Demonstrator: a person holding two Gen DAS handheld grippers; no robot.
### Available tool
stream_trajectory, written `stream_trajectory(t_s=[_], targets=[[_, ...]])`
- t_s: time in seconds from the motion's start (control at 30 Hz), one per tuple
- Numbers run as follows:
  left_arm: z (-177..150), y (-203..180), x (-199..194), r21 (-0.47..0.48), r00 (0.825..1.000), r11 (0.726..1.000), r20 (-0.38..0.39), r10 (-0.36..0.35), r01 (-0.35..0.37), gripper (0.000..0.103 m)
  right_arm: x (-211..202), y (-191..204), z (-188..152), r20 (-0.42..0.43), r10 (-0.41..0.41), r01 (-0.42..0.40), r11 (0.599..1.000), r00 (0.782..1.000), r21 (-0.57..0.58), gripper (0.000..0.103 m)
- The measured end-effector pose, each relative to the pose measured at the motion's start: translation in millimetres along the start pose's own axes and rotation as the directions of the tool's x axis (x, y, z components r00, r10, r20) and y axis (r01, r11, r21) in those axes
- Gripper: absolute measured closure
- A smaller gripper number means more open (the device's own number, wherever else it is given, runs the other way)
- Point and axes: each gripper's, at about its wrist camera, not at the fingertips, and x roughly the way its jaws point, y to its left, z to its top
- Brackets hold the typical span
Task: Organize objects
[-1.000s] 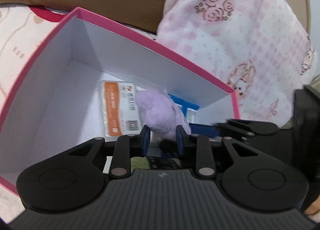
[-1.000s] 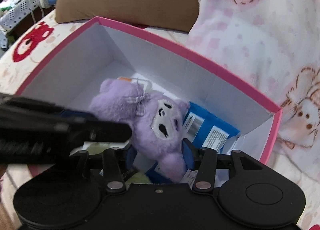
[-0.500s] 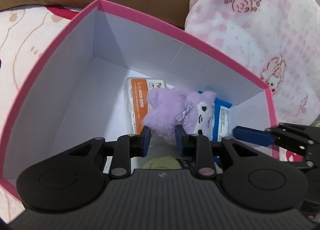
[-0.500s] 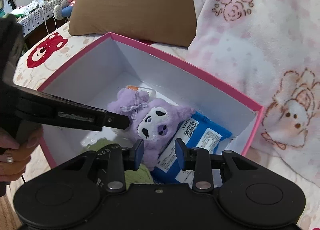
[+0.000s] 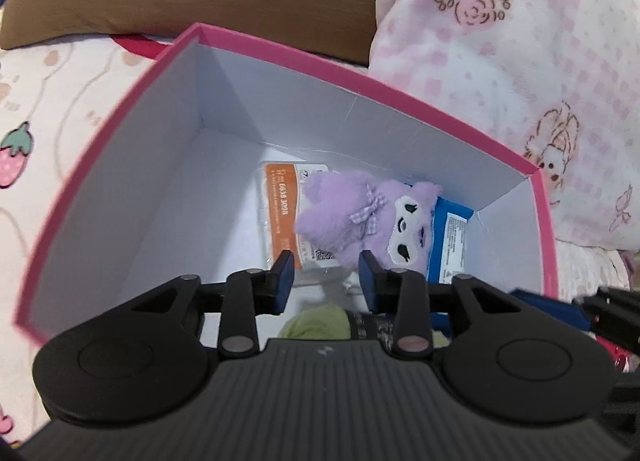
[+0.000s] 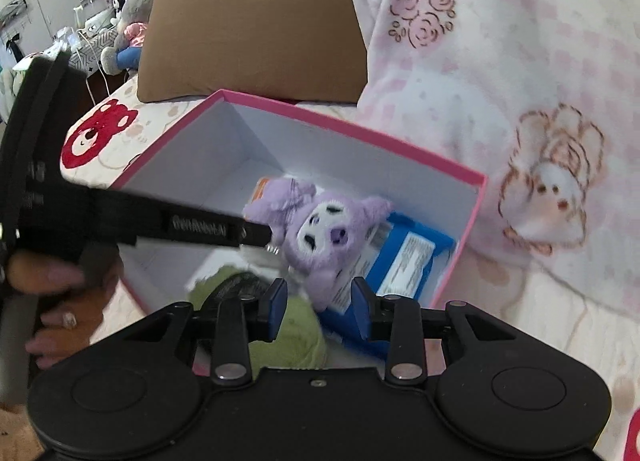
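One purple plush toy (image 5: 372,217) lies in the pink-rimmed cardboard box (image 5: 360,81), long axis slanting, its white face toward the box's right wall. Fuzzy and soft, it rests across an orange-labelled clear packet (image 5: 280,213) and a glossy blue packet (image 5: 452,237); a green yarn ball (image 5: 316,321) sits nearer. The left gripper (image 5: 326,281) is opening with nothing between its pads. The right gripper (image 6: 318,311) hangs above the box, narrowly parted, gripping nothing.

A bed sheet (image 6: 120,141) printed with red bears and strawberries fills the foreground. A brown pillow (image 6: 248,33) leans behind it beside a pink checked blanket (image 6: 500,61); plush toys (image 6: 128,25) sit far left.
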Motion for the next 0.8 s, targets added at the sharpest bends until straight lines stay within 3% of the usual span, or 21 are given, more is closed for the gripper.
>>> stream_trajectory(t_s=[0.3,0.57,0.8], targets=[[-16.6,-13.2,-49.3,0.043,1.000,0.999,-0.020,0.000,0.001,0.053,-39.4,1.6,-13.1,0.067,0.008,-0.014,0.997,0.998,0.081,0.052],[-28.8,-29.0,-91.0,0.081,1.000,0.996,-0.006,0.027,-0.026,0.048,-68.6,11.0,-28.8,0.121,-0.008,0.003,0.999,0.993,0.043,0.045],[-46.9,-45.2,-121.0,0.091,1.000,0.996,0.007,0.013,-0.013,0.043,-99.3,11.9,-42.0,0.130,-0.072,0.063,0.995,0.989,0.072,0.041]])
